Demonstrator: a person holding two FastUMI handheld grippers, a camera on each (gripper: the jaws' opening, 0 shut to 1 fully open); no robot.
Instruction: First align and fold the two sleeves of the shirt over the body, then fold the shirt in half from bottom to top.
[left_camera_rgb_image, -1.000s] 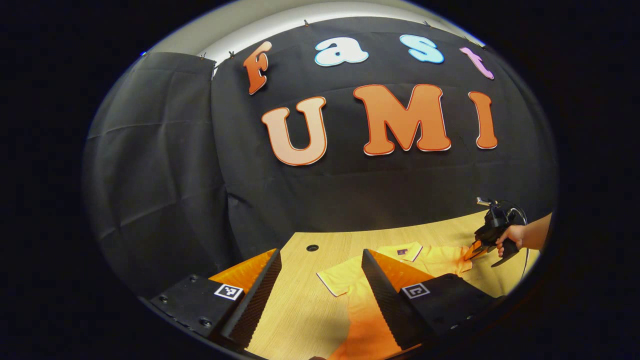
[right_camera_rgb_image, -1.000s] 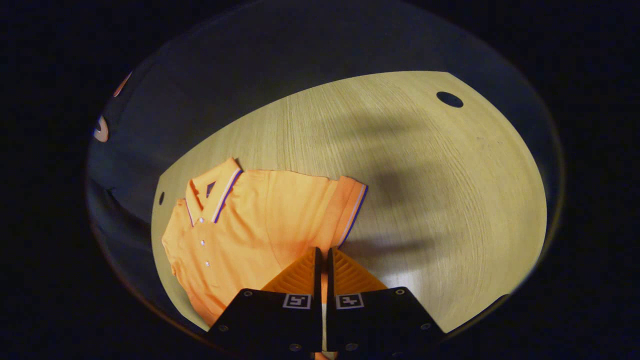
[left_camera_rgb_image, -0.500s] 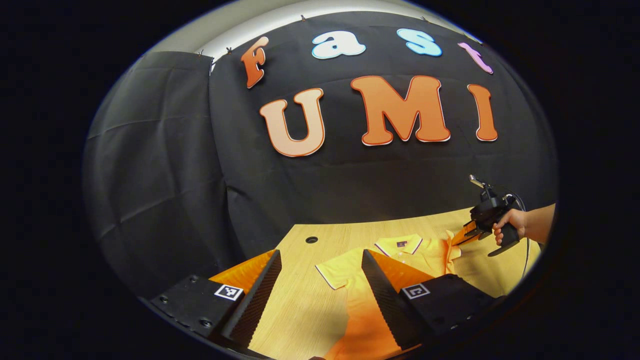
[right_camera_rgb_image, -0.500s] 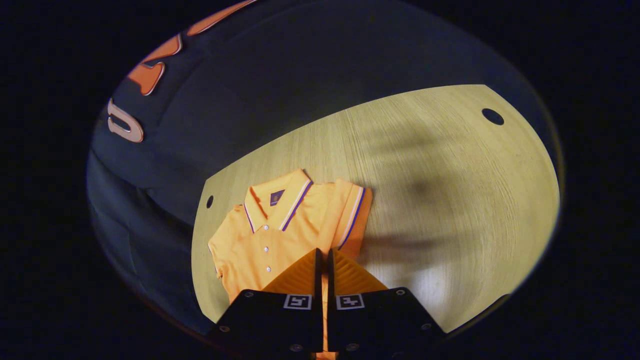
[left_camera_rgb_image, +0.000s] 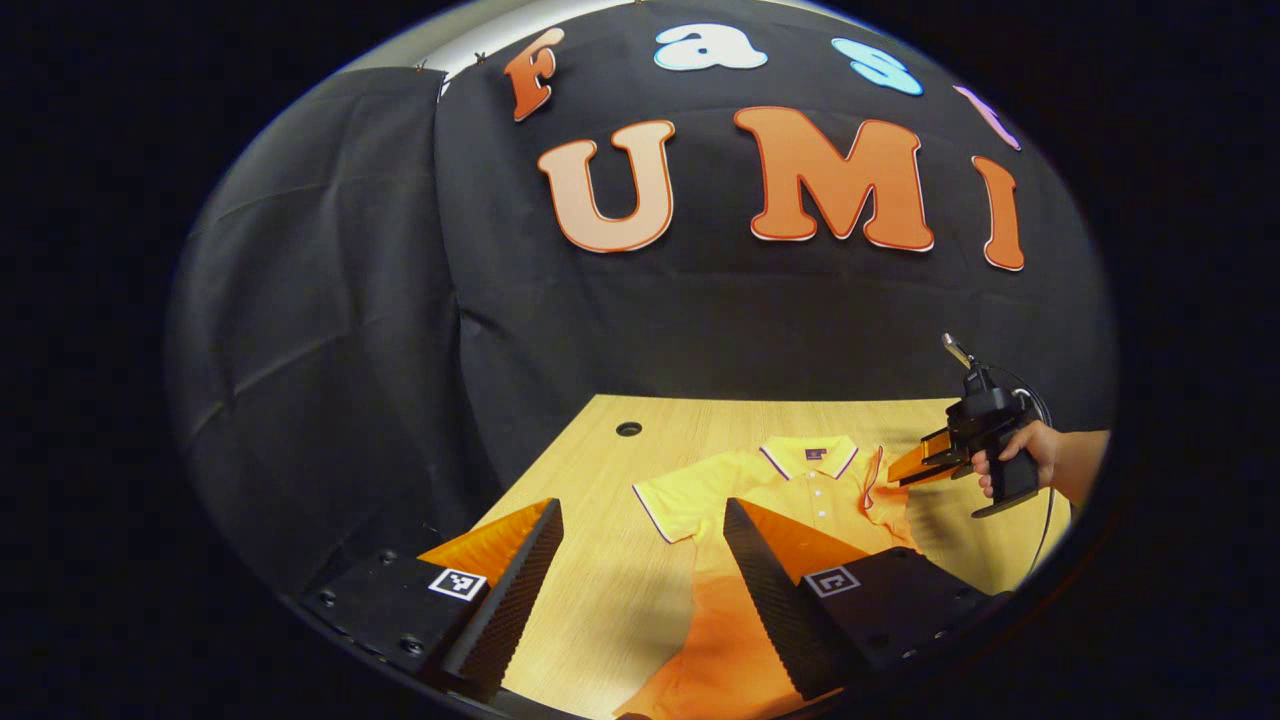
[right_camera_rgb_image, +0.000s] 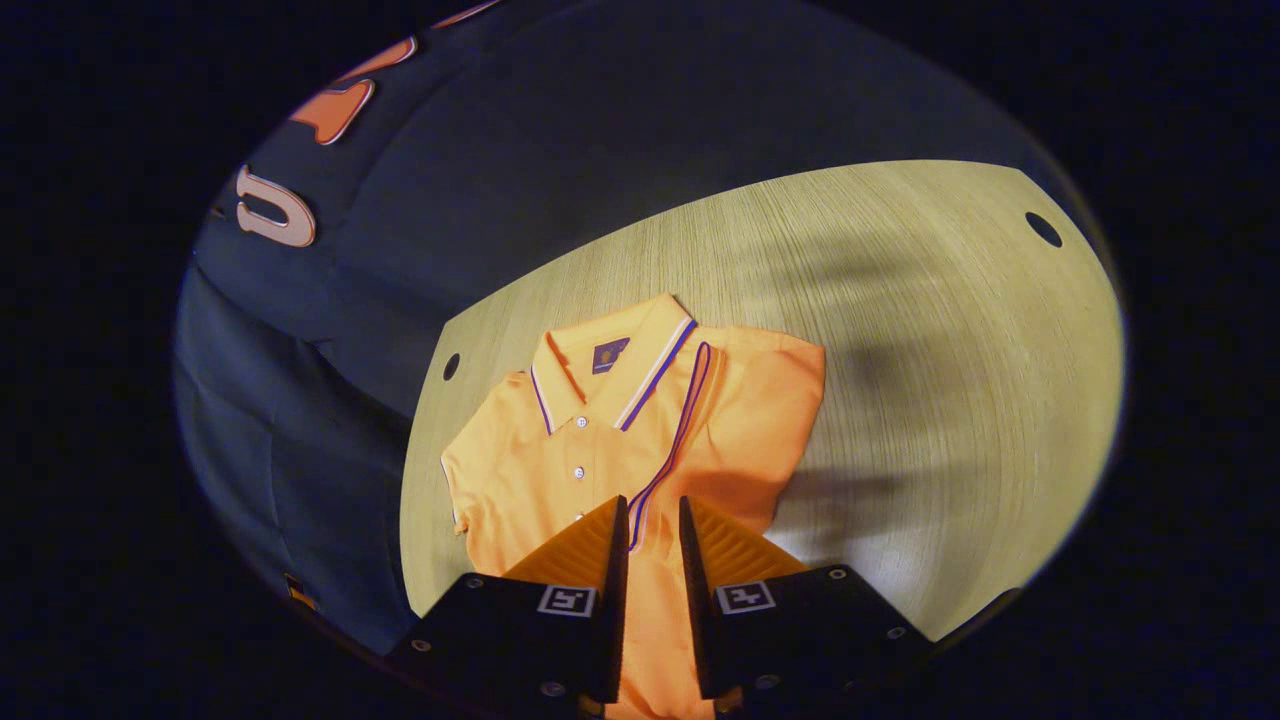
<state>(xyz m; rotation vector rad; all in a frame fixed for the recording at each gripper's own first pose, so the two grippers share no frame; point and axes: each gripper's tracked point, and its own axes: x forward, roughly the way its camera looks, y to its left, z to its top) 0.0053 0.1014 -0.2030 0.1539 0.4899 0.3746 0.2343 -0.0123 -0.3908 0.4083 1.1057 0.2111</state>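
An orange polo shirt (right_camera_rgb_image: 560, 470) lies face up on the wooden table (right_camera_rgb_image: 950, 400), collar (right_camera_rgb_image: 610, 360) toward the wall. Its right sleeve (right_camera_rgb_image: 750, 420) is folded over the body, the striped hem running down into my right gripper (right_camera_rgb_image: 650, 505). That gripper's fingers stand slightly apart, open, with the hem between them. In the left gripper view the shirt (left_camera_rgb_image: 800, 480) shows its left sleeve (left_camera_rgb_image: 675, 500) spread flat. My left gripper (left_camera_rgb_image: 642, 505) hovers open above the table, near that sleeve. Farther off, a hand (left_camera_rgb_image: 1030, 455) holds the right gripper (left_camera_rgb_image: 895, 478).
Black cloth walls close off the back and left of the table. Round cable holes sit near the table's far corners (left_camera_rgb_image: 628, 429) (right_camera_rgb_image: 1043, 229). Bare wood (left_camera_rgb_image: 600, 580) lies left of the shirt, and more lies to its right (right_camera_rgb_image: 950, 300).
My right gripper carried the right sleeve over onto the shirt's body, and its fingers have parted from nearly shut. The left gripper stayed open and shifted a little.
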